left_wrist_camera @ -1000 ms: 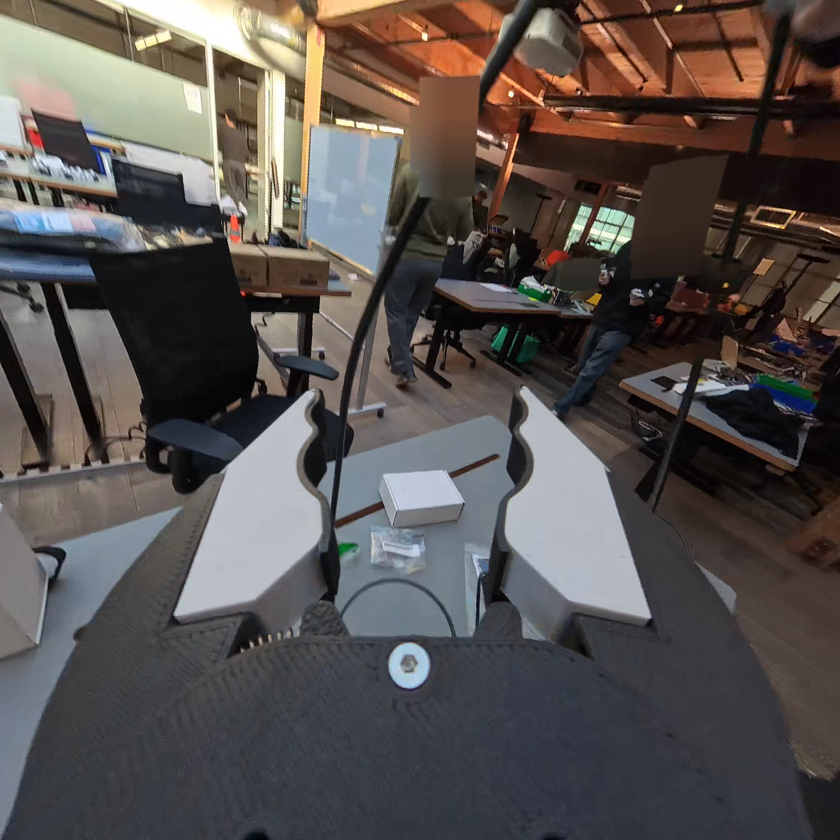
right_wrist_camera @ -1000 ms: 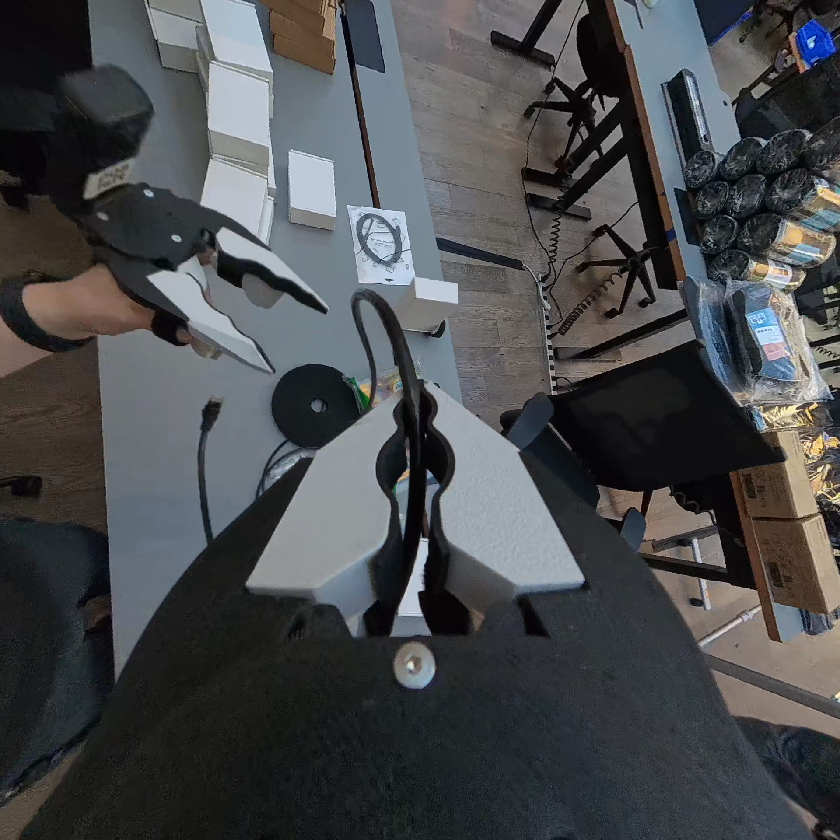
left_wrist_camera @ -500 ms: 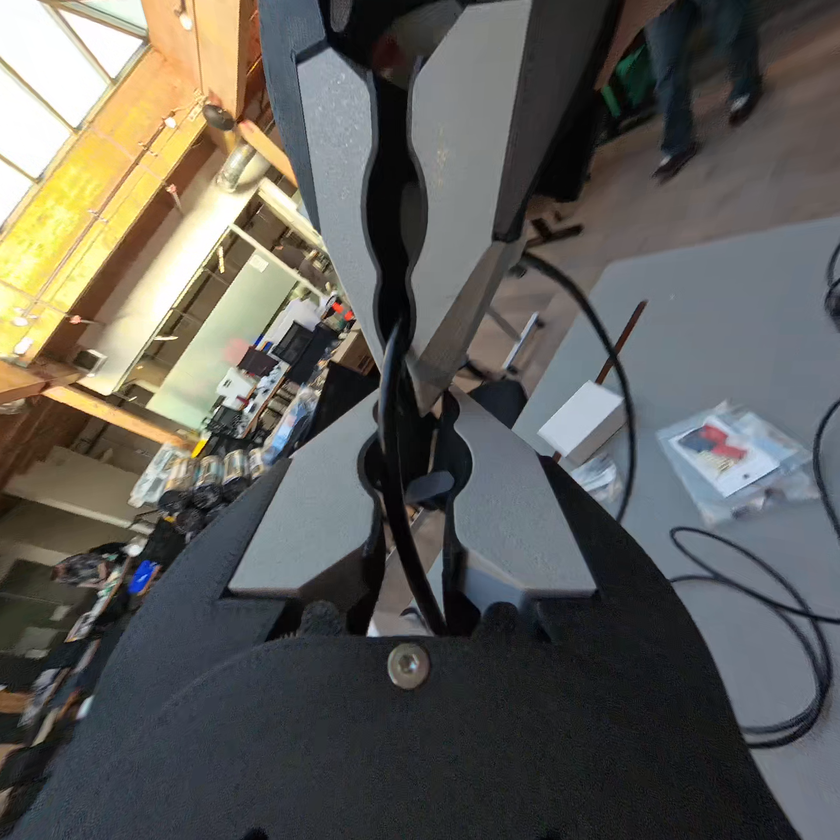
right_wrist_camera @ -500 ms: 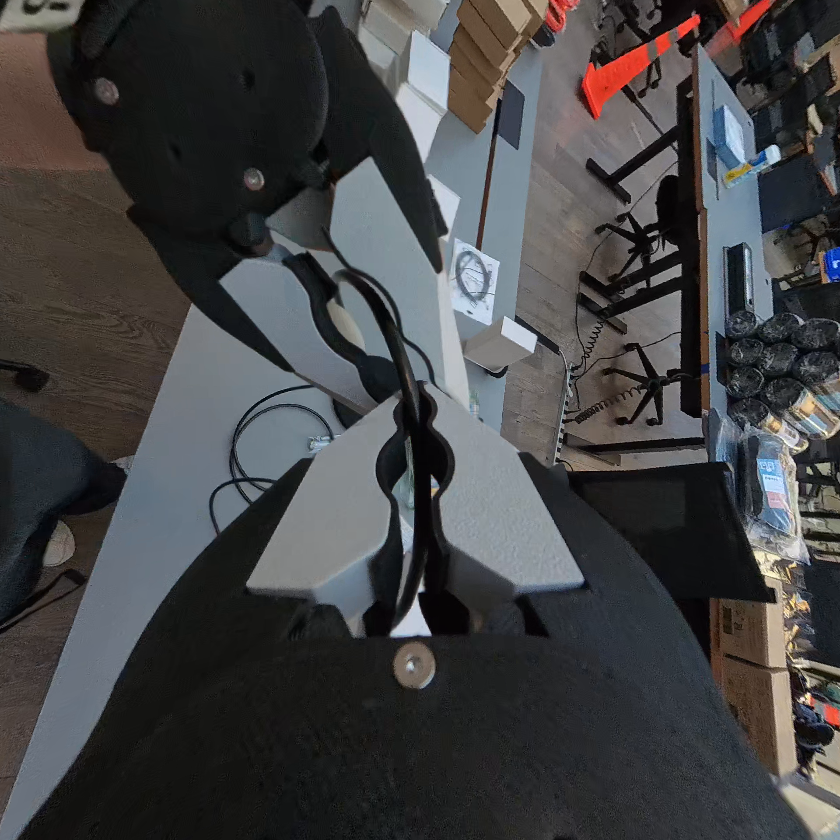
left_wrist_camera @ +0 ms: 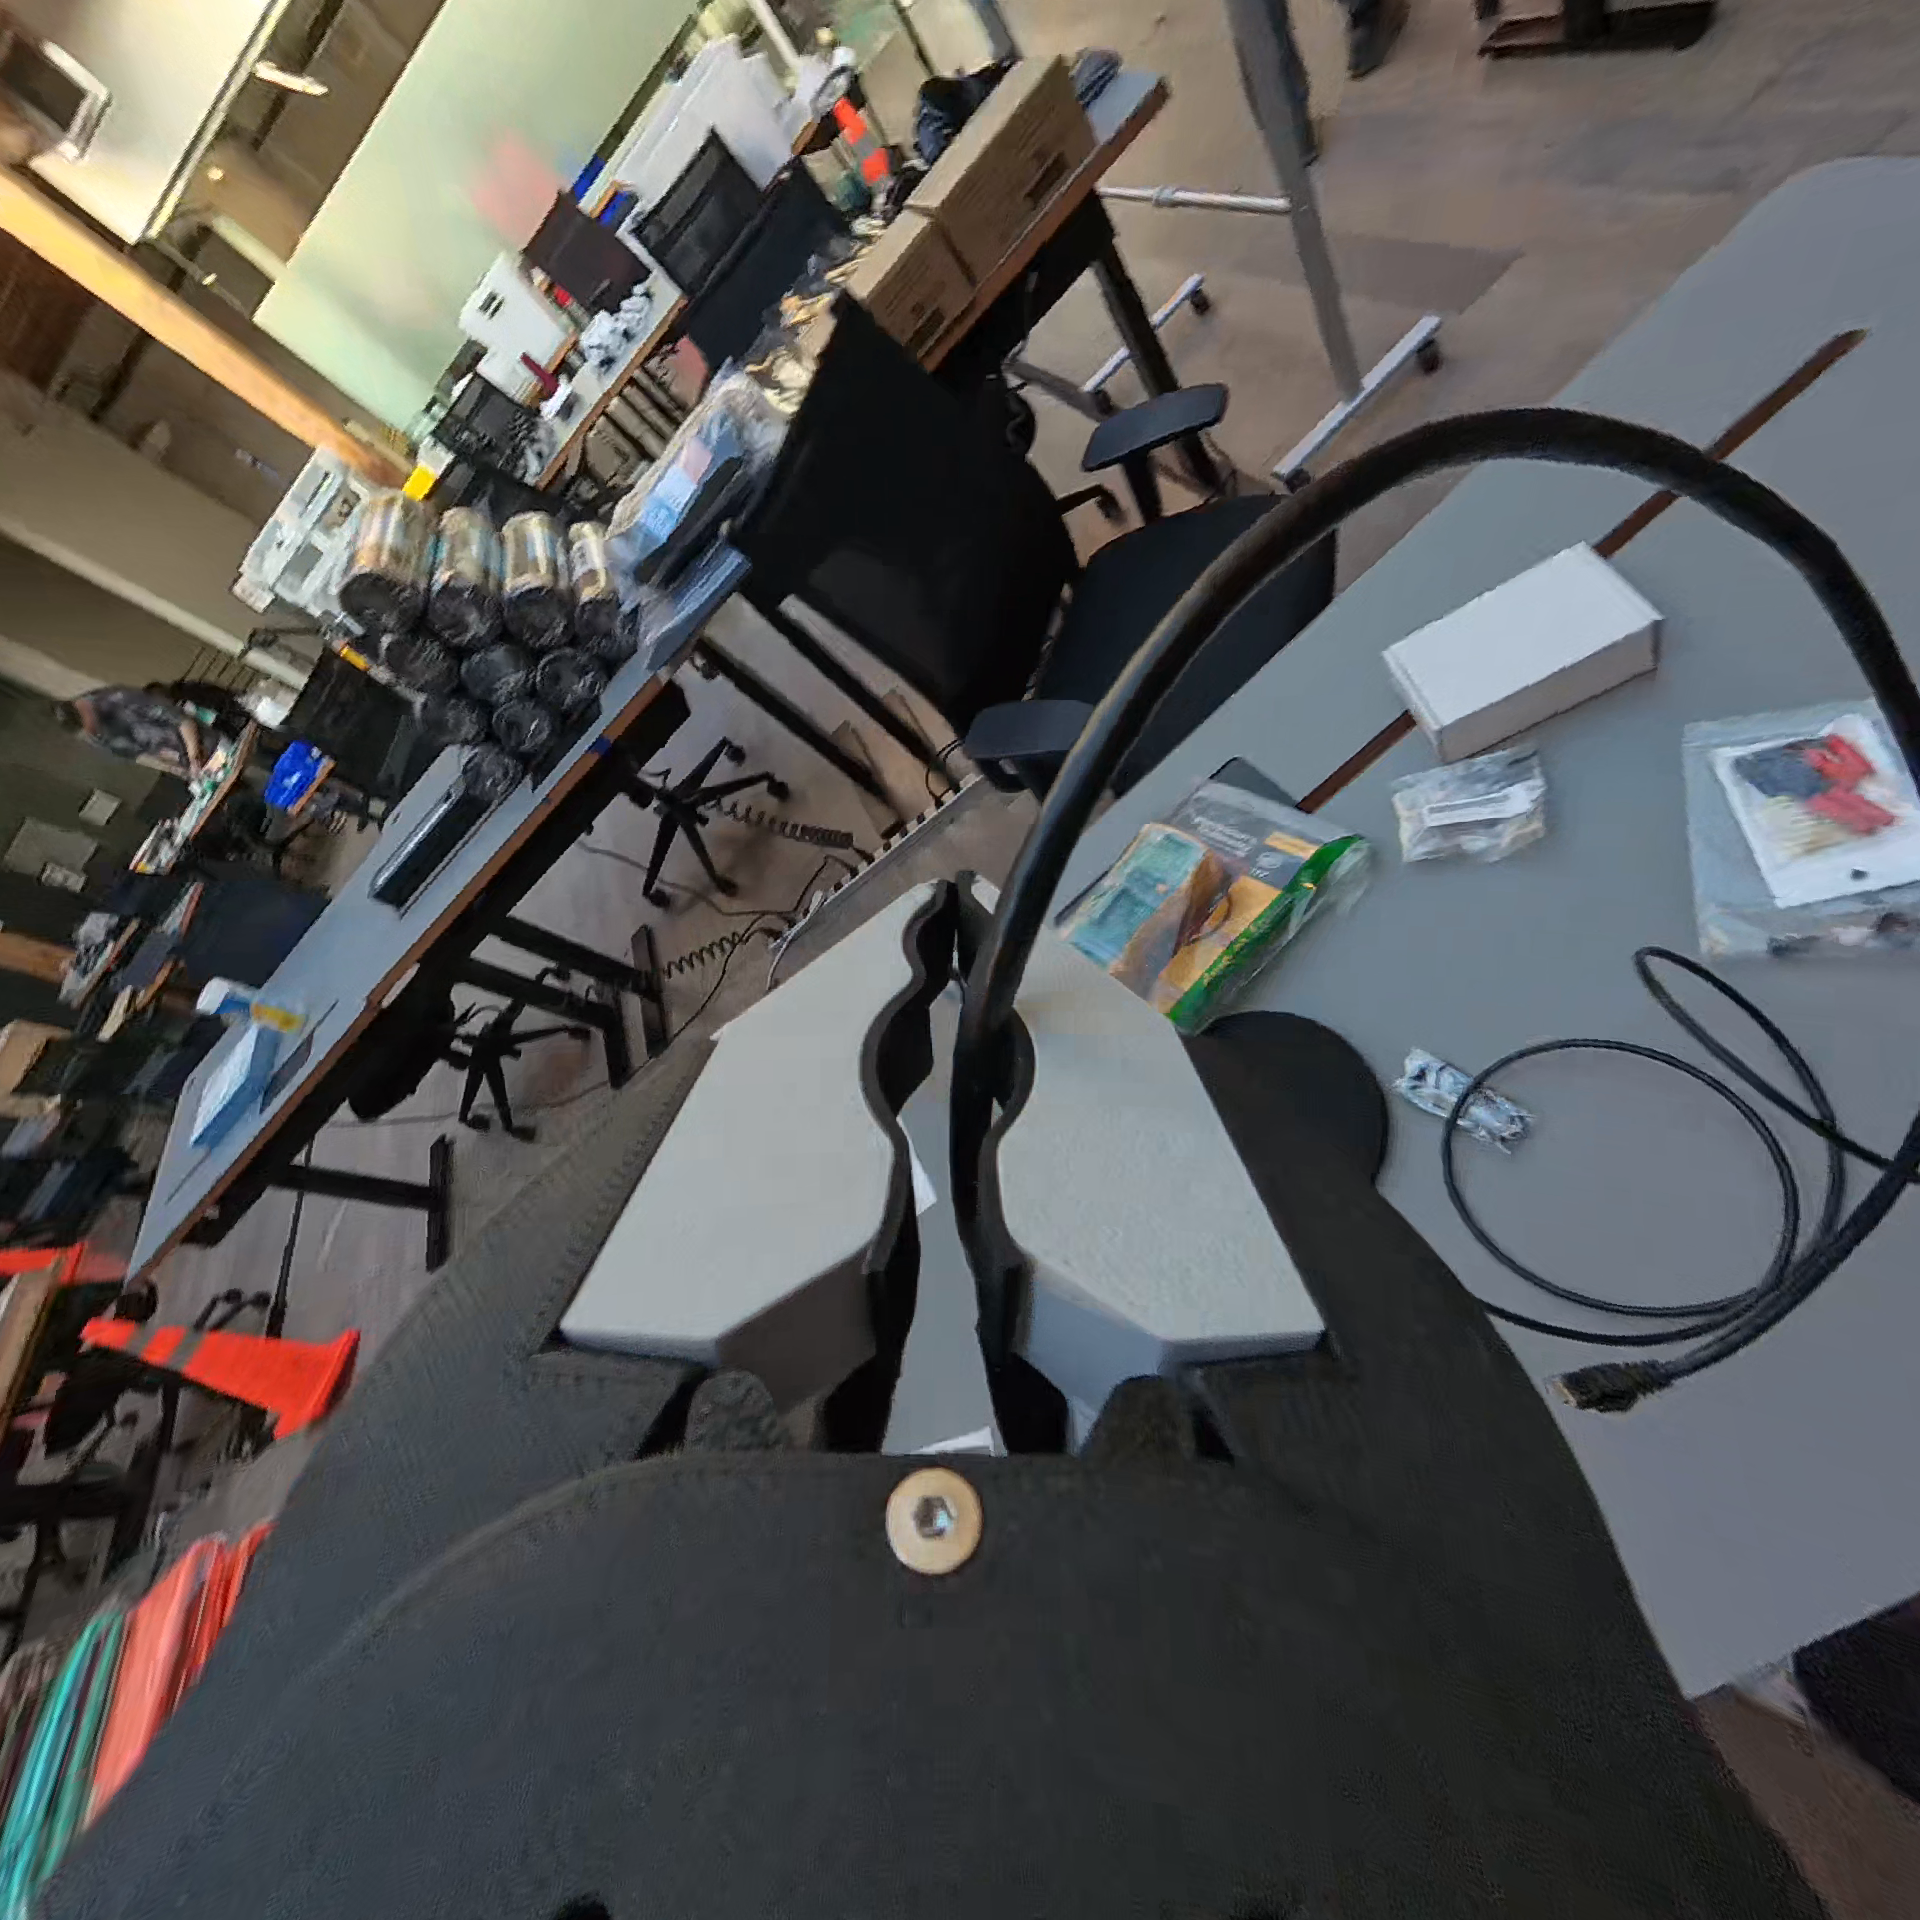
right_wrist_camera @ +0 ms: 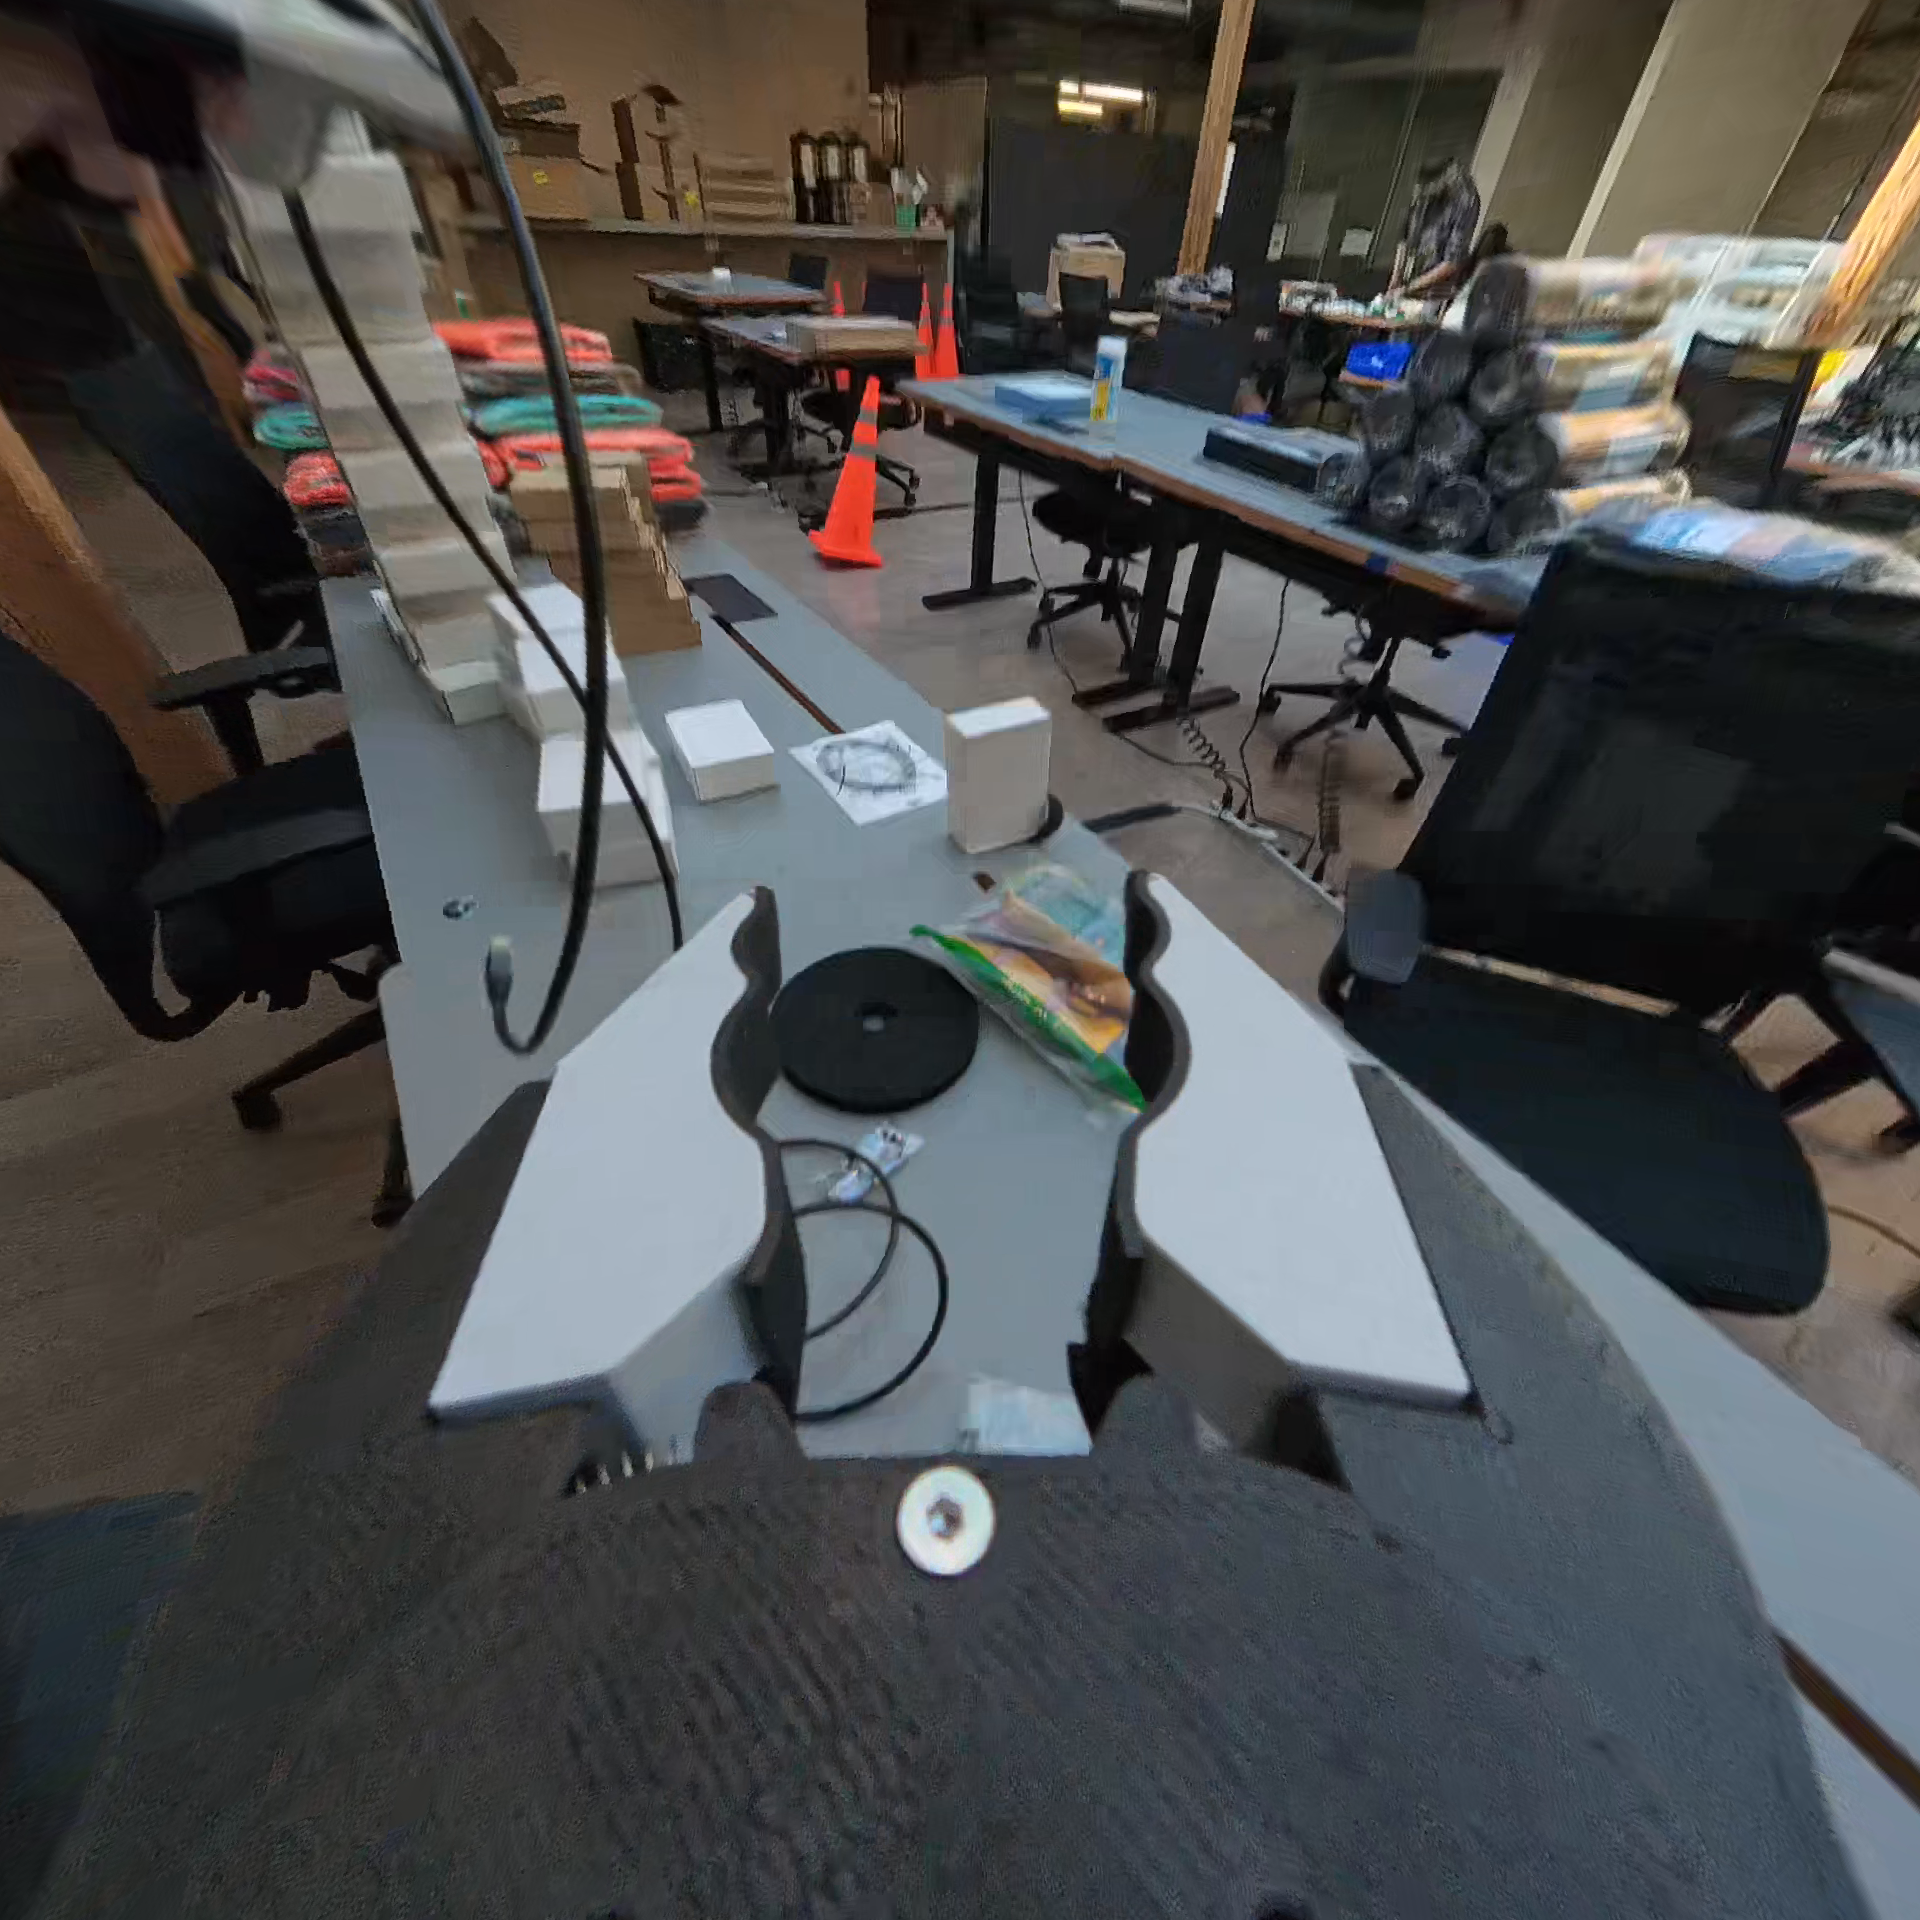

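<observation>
Grey fingers of the left gripper point(left_wrist_camera: 961, 1049) are squeezed together on a black cable point(left_wrist_camera: 1164, 582). The cable comes up out of the fingers, bends over in a big arch and drops down toward the grey table point(left_wrist_camera: 1558, 1195). More of it lies there in a loose ring, with a plug point(left_wrist_camera: 1595, 1384) at the end.

The right gripper point(right_wrist_camera: 951, 997) is wide apart and holds nothing. It hangs over the table above a flat black disc point(right_wrist_camera: 876, 1023). A green and orange packet point(right_wrist_camera: 1049, 987) lies just beside the disc, and a small shiny wrapper point(right_wrist_camera: 883, 1153) is near a thin black loop of wire point(right_wrist_camera: 883, 1299). Farther off sit small white boxes point(right_wrist_camera: 720, 748) and a sheet with a coiled wire point(right_wrist_camera: 871, 767) on it. Off to the left, black cable hangs down with a plug at its tip point(right_wrist_camera: 501, 961).

To hold a cable well like this, I think the left fingers should keep a firm, even squeeze, so it does not slide. The arch looks springy, so slow moves may stop it whipping about.
</observation>
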Available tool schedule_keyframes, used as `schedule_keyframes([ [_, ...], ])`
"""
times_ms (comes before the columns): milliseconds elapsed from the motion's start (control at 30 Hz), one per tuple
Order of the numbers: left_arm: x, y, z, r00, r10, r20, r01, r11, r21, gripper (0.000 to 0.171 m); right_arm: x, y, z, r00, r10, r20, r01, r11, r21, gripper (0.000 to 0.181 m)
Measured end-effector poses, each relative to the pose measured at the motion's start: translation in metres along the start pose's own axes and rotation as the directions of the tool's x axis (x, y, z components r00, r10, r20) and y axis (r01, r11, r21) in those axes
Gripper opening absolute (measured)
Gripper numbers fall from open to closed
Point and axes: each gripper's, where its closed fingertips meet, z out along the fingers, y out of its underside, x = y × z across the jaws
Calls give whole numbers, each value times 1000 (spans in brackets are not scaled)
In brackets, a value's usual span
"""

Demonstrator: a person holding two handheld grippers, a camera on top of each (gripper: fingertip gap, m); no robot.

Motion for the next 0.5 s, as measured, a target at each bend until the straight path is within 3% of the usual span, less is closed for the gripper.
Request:
schedule_keyframes([
  [67, -57, 26, -14, 994, -85, 73, 86, 996, -23, 0, -24, 106, 15, 995, 96, 17, -92, 983, -159, 71],
  [133, -124, 61, -31, 977, -141, 160, 154, 986, -71, 0, -70, 214, 40, 974, 223, 44, -195, 918, -347, 74],
  [200, -196, 104, -48, 955, -137, 262, 177, 975, -133, 0, -112, 299, 66, 966, 258, 0, -228, 852, -472, 82],
  [267, -260, 144, -65, 937, -148, 316, 208, 964, -167, 0, -152, 354, 96, 961, 276, -29, -246, 799, -549, 86],
  [367, -349, 209, -90, 908, -175, 382, 273, 937, -219, 0, -159, 414, 130, 988, 49, -148, -138, 716, -685, 85],
  [400, -379, 230, -100, 895, -179, 410, 295, 924, -241, 0, -157, 427, 137, 987, -16, -160, -106, 682, -723, 70],
  [467, -438, 267, -124, 863, -181, 472, 337, 902, -271, 0, -150, 441, 145, 979, -88, -186, -87, 640, -763, 11],
  [500, -466, 283, -136, 846, -179, 502, 358, 889, -286, 0, -145, 443, 145, 972, -91, -217, -110, 637, -763, 0],
])
